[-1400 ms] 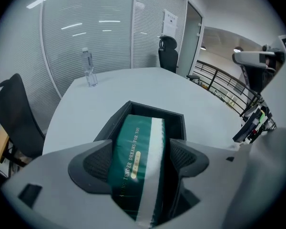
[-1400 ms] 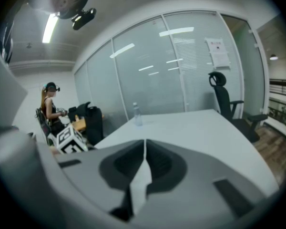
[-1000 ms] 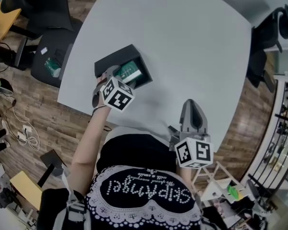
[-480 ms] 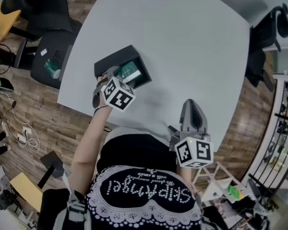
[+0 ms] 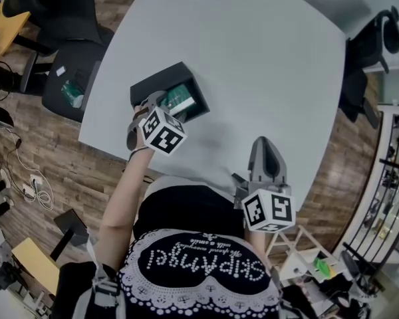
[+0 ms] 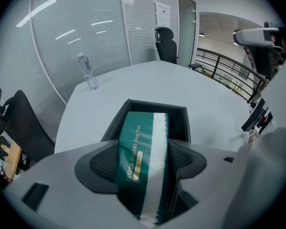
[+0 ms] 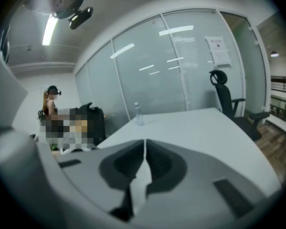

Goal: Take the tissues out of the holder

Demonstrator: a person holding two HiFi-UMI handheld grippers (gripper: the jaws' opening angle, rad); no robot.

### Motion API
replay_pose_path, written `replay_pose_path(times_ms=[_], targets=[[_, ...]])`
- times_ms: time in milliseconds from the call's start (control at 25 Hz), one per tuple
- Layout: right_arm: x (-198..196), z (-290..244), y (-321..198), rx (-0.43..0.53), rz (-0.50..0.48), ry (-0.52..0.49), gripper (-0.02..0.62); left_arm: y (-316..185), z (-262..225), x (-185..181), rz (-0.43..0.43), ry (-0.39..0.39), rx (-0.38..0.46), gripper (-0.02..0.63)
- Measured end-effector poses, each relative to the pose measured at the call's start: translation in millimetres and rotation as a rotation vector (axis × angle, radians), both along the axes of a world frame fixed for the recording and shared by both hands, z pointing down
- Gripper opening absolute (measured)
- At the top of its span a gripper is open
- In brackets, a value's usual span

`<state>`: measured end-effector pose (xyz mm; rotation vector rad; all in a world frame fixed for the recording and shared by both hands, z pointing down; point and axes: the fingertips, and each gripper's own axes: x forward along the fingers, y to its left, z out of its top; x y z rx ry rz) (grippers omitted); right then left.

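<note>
The tissue pack, lower centre of the left gripper view, is wrapped in glossy green plastic film with a pale stripe. The holder around it is matt black, plastic or board. The table has a smooth, matt pale grey top, the floor at the head view's left is wood-look plank, and the bottle is clear plastic.
</note>
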<state>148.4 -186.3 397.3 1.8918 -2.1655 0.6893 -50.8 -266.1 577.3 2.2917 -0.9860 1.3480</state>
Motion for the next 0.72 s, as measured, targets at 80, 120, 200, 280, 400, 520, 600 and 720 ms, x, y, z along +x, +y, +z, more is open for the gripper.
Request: replay_pose_path(times_ms=[80, 120, 200, 280, 400, 520, 600, 720], targets=[[1.0, 1.0, -0.2, 0.004, -0.003, 0.003, 0.035, 0.6, -6.3, 1.4, -0.003, 0.016, 0.008, 0.336], [1.2, 1.5, -0.4, 0.005, -0.004, 0.003, 0.034, 0.5, -10.2, 1.8, -0.007, 0.023, 0.014, 0.336], [0.6, 1.4, -1.2, 0.002, -0.005, -0.001, 0.034, -0.1, -20.0, 1.6, -0.013, 0.035, 0.033, 0.336], [-0.7, 0.6, -1.8, 0.003, -0.007, -0.004, 0.035, -1.2, -31.9, 0.0, -0.022, 0.047, 0.054, 0.336], [-2.4, -0.5, -1.5, 0.008, -0.013, -0.006, 0.034, -2.9, -50.7, -1.5, -0.036, 0.073, 0.083, 0.336], [-2.1, -2.7, 0.8, 0.017, -0.019, -0.007, 0.035, -3.3, -70.1, -0.3, -0.051, 0.106, 0.12, 0.336], [-1.6, -4.2, 1.8, 0.023, -0.023, -0.007, 0.035, -4.9, -82.6, 0.0, -0.066, 0.133, 0.147, 0.336], [-1.2, -7.2, 2.7, 0.032, -0.029, -0.004, 0.034, -8.3, -103.6, -0.4, -0.097, 0.19, 0.191, 0.336]])
